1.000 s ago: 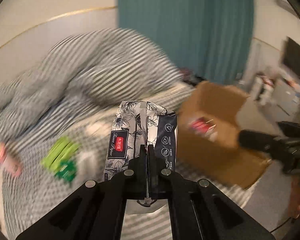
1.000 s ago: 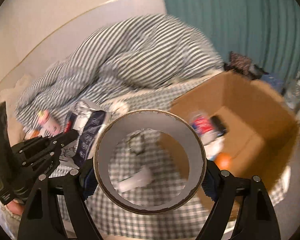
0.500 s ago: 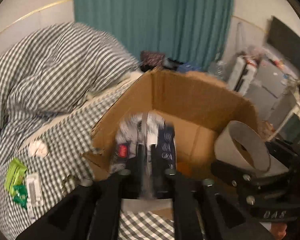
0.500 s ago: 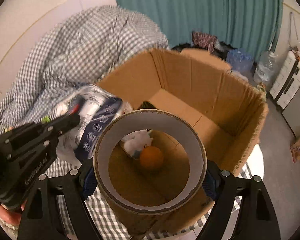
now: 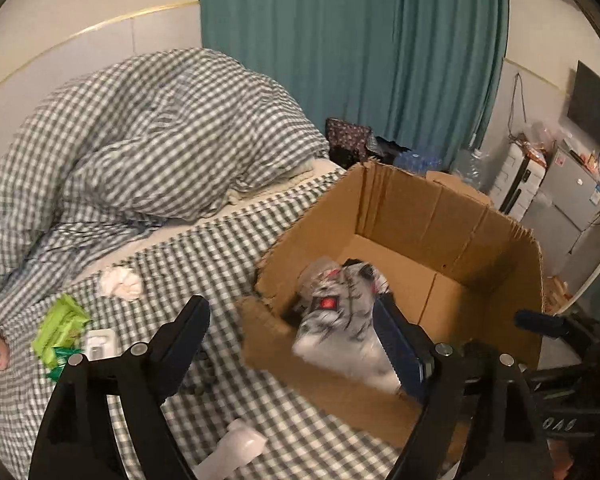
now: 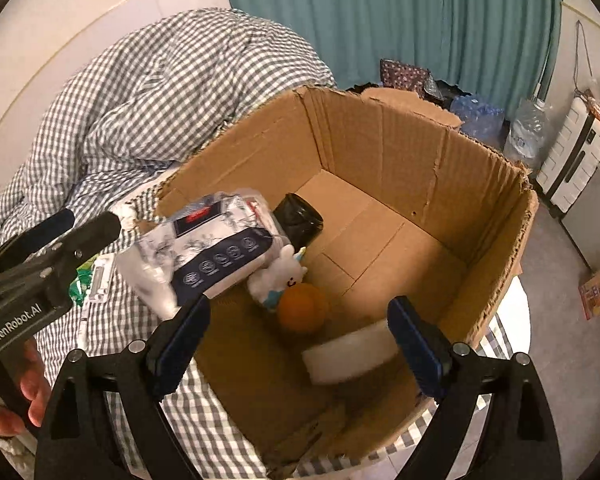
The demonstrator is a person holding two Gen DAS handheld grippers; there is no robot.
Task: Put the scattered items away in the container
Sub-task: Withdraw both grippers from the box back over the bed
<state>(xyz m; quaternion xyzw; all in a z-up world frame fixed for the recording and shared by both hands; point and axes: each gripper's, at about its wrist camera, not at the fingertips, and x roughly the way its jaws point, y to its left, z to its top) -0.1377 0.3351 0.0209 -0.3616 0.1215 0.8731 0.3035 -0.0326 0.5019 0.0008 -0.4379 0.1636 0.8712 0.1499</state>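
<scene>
Behind your bed hangs a teal curtain (image 5: 352, 60), and a rumpled grey checked duvet (image 5: 148, 136) fills the head end of the checked sheet (image 5: 220, 248). Your open brown cardboard box (image 6: 400, 168) sits at the sheet's near edge. Over its left rim you can see the floral tissue pack with a dark blue panel (image 6: 216, 252), blurred and clear of both claws. Inside the box lie a white tape roll (image 6: 348, 356) on its side by the near wall, a black cylindrical jar (image 6: 300, 222), an orange ball (image 6: 302, 307) and a small white plush toy (image 6: 278, 278). Your left gripper (image 5: 296, 332) stands wide apart, holding nothing, beside the box's left wall. Your right gripper (image 6: 296, 332) is likewise spread and bare, above the box's near edge.
</scene>
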